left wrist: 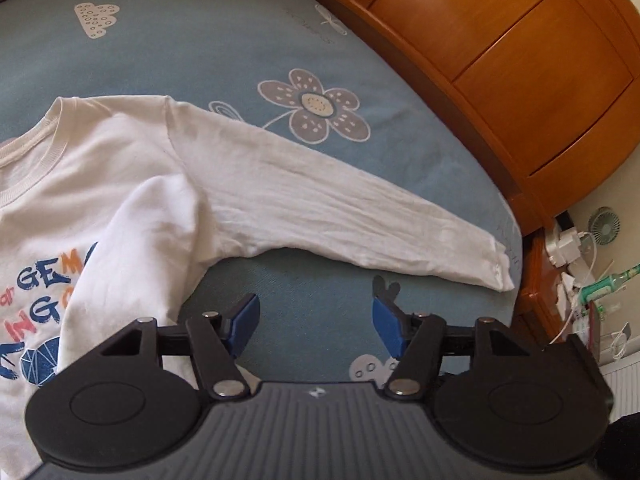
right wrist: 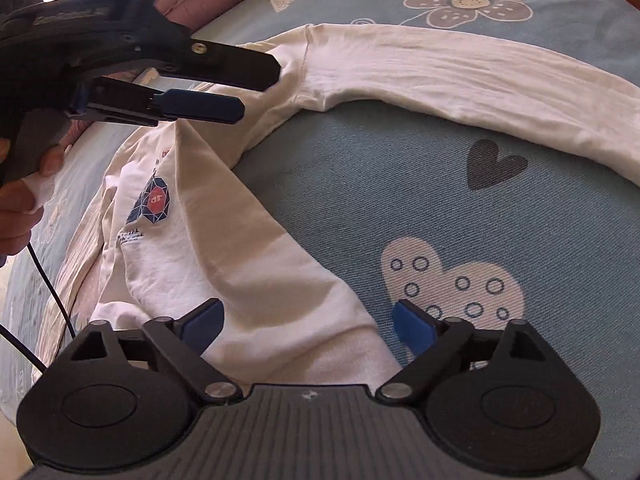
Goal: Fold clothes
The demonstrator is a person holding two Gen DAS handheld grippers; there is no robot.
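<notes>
Nearest the lens: right tongs, blue pads spread wide, empty, straddling the lower edge of the white shirt at 6 o'clock of the right wrist view.
Left tongs: also spread wide and empty, over bare bed sheet, with shirt cloth touching or just beside the left pad; in the right wrist view they show side-on at 10 o'clock, above the shirt's shoulder area.
Shirt position: lies on the bed, neckband at 9 o'clock of the left wrist view, printed chest at 8 o'clock.
Done so far: one side of the body appears turned over the print, since a plain white flap covers part of the lettering; I judge this the first lengthwise fold, loosely laid.
Left to do: long sleeve lies stretched out flat toward 3 o'clock, not yet folded in; the far side and the crosswise fold look undone as well, though the far side is largely out of view.
Progress: early, roughly the first step of several.
Count, garments: one shirt.
Count, sleeves seen: one clearly; a second cannot be told.
Count, tongs: two, each with two blue pads.
Count, other: one wooden drawer unit at 1 o'clock beside the bed.
</notes>
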